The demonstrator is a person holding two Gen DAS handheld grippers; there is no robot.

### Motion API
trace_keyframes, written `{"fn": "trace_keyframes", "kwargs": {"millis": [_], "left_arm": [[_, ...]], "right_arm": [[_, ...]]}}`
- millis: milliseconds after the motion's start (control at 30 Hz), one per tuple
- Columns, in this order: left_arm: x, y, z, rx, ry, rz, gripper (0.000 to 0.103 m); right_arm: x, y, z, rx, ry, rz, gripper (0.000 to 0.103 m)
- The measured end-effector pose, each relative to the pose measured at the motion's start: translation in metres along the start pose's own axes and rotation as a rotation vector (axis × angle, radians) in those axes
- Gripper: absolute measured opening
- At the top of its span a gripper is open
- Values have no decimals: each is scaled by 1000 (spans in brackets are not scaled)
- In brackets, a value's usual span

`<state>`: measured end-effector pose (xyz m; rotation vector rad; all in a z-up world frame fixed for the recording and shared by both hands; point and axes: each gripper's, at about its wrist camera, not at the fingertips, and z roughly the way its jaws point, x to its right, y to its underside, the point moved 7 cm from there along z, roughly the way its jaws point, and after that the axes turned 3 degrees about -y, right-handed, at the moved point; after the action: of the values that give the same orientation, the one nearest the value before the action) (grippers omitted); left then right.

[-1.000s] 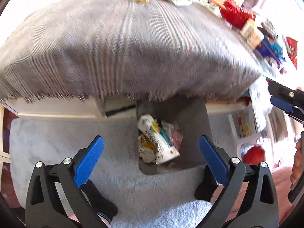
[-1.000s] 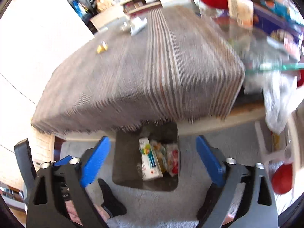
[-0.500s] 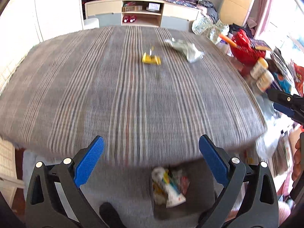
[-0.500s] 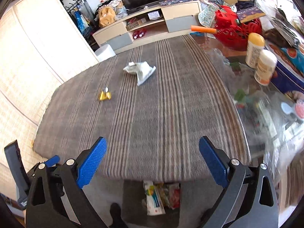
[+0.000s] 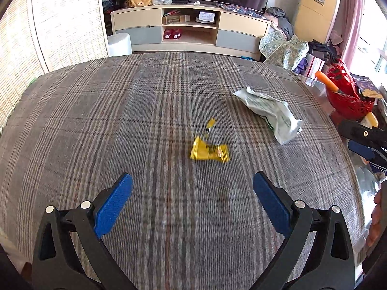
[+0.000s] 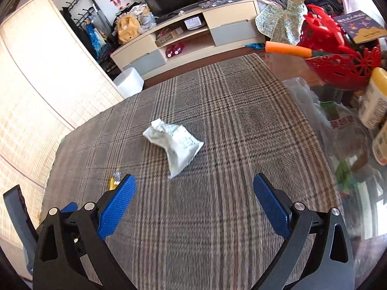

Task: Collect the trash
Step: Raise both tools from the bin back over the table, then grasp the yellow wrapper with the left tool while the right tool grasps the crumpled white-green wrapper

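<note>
Plaid cloth (image 5: 145, 125) fills both views under your grippers. Your left gripper (image 5: 192, 194) is spread wide and holds nothing, the yellow wrapper (image 5: 209, 152) mid-frame just beyond it. Your right gripper (image 6: 193, 193) also gapes unloaded, the crumpled white packet (image 6: 177, 145) at frame centre.

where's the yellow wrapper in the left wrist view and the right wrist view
Left wrist: the yellow wrapper lies near picture centre on the plaid cloth, ahead of the open fingers.
Right wrist: lower left, only a sliver of it shows, mostly hidden behind the left-hand blue fingertip.
Shared landmark: the crumpled white packet, lying to the wrapper's right in both.
</note>
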<state>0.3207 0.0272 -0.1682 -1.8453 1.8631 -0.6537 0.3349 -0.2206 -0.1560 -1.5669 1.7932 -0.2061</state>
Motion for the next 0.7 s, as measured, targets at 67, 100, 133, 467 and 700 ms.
{"fn": "trace_keyframes", "kwargs": {"millis": [67,100,133,467,700], "left_arm": [[1,-9,13,-4,11,-12,92],[2,-13,19,-6,28,-27,90],[2,-14,23,-7,42,-37,89],[20,-18,45,-5,46,6,80],[22,-11,56,-12,73,27,56]], "right_arm": [[2,-9,15,-4,-9,1,97],[2,-12,19,-7,-14,0,96],[3,-15,26,-10,-18,-1,93],[-9,-25,80,-44,-36,-38,86],[-15,-18,94,-52,0,-80,57]]}}
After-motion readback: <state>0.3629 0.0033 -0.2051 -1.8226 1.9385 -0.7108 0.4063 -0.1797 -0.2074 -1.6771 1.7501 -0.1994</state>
